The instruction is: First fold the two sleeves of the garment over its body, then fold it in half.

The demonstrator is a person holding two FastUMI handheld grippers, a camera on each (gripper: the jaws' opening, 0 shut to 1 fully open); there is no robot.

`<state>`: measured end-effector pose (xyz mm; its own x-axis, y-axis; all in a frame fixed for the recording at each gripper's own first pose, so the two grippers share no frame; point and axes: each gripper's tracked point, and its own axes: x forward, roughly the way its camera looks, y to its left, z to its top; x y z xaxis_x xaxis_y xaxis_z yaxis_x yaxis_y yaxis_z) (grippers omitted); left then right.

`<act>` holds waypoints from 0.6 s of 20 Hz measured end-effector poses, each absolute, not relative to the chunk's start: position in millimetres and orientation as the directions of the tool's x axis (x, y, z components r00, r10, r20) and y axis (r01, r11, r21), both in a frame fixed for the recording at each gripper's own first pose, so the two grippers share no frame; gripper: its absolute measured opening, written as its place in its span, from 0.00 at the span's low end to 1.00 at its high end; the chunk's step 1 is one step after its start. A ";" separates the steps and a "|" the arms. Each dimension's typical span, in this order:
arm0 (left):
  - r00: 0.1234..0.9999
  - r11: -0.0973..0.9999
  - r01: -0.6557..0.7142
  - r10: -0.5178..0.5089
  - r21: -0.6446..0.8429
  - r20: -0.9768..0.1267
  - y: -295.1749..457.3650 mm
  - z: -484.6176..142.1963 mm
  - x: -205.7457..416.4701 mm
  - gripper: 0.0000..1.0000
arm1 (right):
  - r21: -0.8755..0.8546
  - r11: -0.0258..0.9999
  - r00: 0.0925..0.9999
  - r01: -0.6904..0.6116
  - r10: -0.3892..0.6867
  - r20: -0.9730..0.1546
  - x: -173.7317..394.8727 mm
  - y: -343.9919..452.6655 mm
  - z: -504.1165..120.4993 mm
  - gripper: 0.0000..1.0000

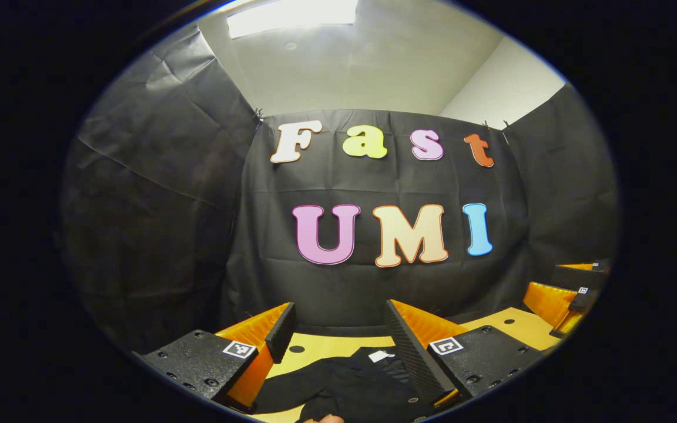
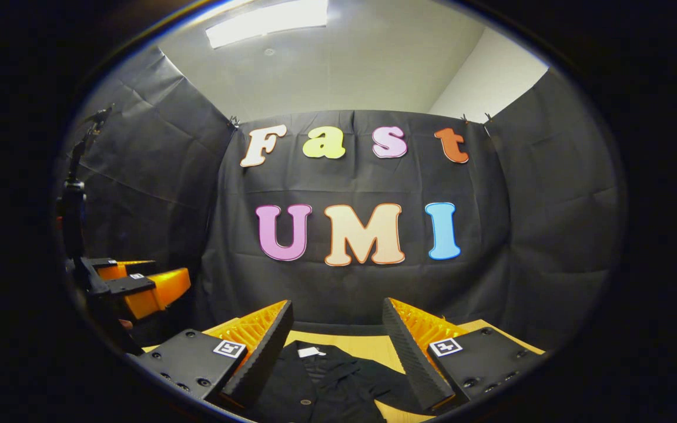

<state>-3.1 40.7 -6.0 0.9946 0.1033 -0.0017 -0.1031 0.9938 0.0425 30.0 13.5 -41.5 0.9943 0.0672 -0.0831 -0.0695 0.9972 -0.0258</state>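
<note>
Left gripper view: the left gripper (image 1: 338,338) hangs above the table (image 1: 515,324) with its 2 fingers spread wide and nothing held between them. The black garment (image 1: 350,382) lies on the yellow table surface below the gap, near the table's front edge, with a white neck label (image 1: 381,355) at its collar. The right finger (image 1: 409,352) overlaps the garment's edge in this view; contact cannot be confirmed. The right gripper (image 1: 570,296) appears at the right edge, raised above the table.

Right gripper view: the right gripper (image 2: 338,341) also has its 2 fingers set wide apart, gripping nothing. The garment (image 2: 327,382) lies flat on the table (image 2: 385,346) under the gap, collar toward the far wall, buttons visible down its front. The left gripper (image 2: 144,288) shows at the left edge, held off the table; its finger spacing cannot be judged from here
</note>
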 end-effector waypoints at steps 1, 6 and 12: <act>0.994 0.993 -0.105 0.105 0.044 0.000 39.9 -6.2 -3.3 0.96 | -0.028 0.998 0.994 -0.056 0.053 -0.093 31.5 4.8 -46.0 0.98; 0.993 0.992 -0.114 0.114 0.052 -0.009 36.6 -6.5 -5.8 0.96 | -0.055 0.998 0.990 0.036 -0.043 -0.131 36.9 -51.3 -67.0 0.99; 0.991 0.990 -0.129 0.130 0.061 -0.015 16.0 -10.2 -11.2 0.96 | -0.034 0.983 0.965 0.178 -0.182 -0.190 37.3 -141.5 -95.5 0.97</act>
<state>-11.2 16.0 -10.2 0.9913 0.1304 -0.0152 -0.1293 0.9897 0.0610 37.3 -141.5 -95.5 0.9648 -0.1816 -0.1904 0.1784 0.9834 -0.0339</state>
